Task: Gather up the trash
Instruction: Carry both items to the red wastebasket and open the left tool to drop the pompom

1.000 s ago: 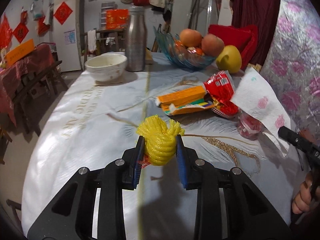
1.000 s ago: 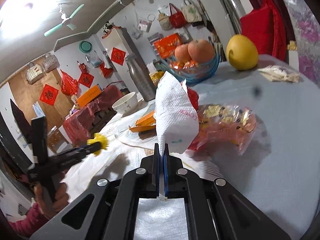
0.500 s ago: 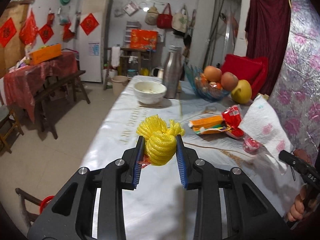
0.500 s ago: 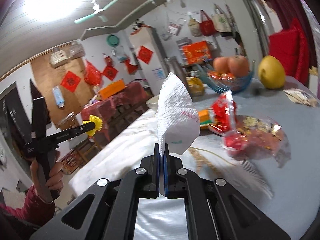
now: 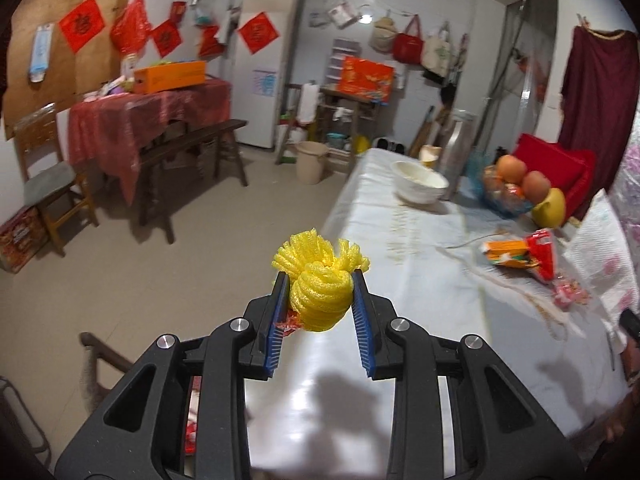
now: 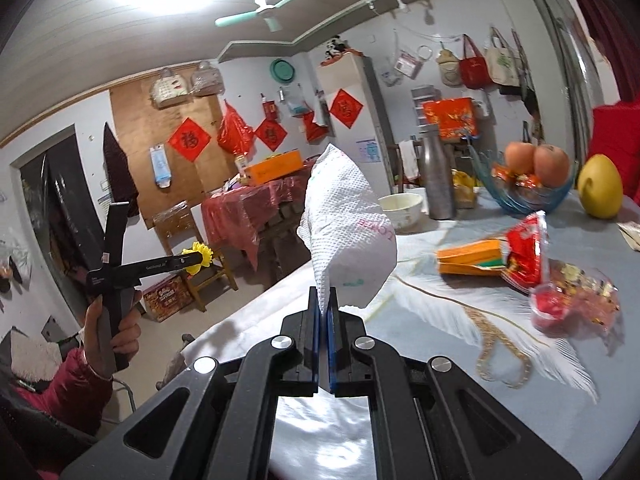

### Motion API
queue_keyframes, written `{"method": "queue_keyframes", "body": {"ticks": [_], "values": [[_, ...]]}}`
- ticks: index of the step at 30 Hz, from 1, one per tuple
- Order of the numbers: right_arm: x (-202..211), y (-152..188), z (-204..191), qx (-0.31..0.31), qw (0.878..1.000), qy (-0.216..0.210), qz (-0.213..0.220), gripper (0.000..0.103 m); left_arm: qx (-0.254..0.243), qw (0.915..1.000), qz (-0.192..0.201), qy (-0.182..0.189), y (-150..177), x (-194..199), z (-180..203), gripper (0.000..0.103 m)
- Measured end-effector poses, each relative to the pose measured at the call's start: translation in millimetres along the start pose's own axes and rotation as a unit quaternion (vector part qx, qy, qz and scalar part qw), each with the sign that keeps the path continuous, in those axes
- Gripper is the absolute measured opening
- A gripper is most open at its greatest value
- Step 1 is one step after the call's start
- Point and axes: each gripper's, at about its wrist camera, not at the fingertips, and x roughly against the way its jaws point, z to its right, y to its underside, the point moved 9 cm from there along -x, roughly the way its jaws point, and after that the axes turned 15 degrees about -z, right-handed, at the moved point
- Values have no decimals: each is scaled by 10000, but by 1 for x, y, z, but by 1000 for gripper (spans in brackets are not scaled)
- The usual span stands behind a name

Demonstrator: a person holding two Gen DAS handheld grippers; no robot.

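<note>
Trash is already in both our grips, lifted clear of the table (image 5: 400, 280). Low in the centre of the left wrist view, the left gripper (image 5: 320, 300) pinches a yellow foam fruit net (image 5: 320, 284) between its blue pads (image 5: 278, 320), with a scrap of red wrapper caught under the left pad. Low in the centre of the right wrist view, the right gripper (image 6: 323, 308) is pressed nearly flat on the bottom edge of a white paper towel (image 6: 348, 236), which stands up above the jaws.

We judge the step in hand to be carrying these two pieces to a bin. No bin shows for certain; a beige bucket (image 5: 310, 162) stands on the floor in the upper middle of the left view, and it may serve. We should keep both squeezes steady, since the foam is springy and the towel is held only by a thin edge. We should let go only when directly above the container.

Further right on the table lie more pieces to fetch afterwards: an orange box (image 6: 470, 262), a red snack bag (image 6: 528, 248) touching it, and a clear candy bag (image 6: 576, 300). Beyond them, the white bowl (image 6: 402, 208), steel flask (image 6: 438, 172) and fruit bowl (image 6: 528, 192) look like keepers, so we leave them.
</note>
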Motion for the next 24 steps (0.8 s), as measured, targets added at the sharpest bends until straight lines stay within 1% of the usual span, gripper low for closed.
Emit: {"method": "queue_keyframes", "body": {"ticks": [3, 8, 11, 14, 16, 20, 22, 24], "values": [[-12, -4, -17, 47, 9998, -179, -97, 5, 5, 9996, -104, -279, 8, 0, -27, 32], [-46, -8, -54, 180, 9976, -483, -464, 5, 25, 9973, -430, -591, 32, -6, -70, 32], [-68, -8, -80, 356, 9950, -576, -737, 5, 154, 9961, -598, -623, 48, -12, -98, 32], [-87, -7, -110, 565, 9916, -653, -965, 5, 395, 9939, -807, -635, 64, -24, -131, 32], [-98, -5, -130, 715, 9888, -702, -1110, 5, 596, 9911, -1072, -526, 74, -40, -152, 32], [-116, 1, -158, 879, 9838, -751, -1372, 5, 755, 9858, -1376, -600, 94, -70, -186, 32], [-123, 4, -168, 897, 9816, -770, -1502, 5, 898, 9822, -1559, -548, 106, -88, -201, 33], [-132, 5, -179, 903, 9790, -796, -1647, 5, 991, 9765, -1856, -471, 121, -108, -213, 39]]}}
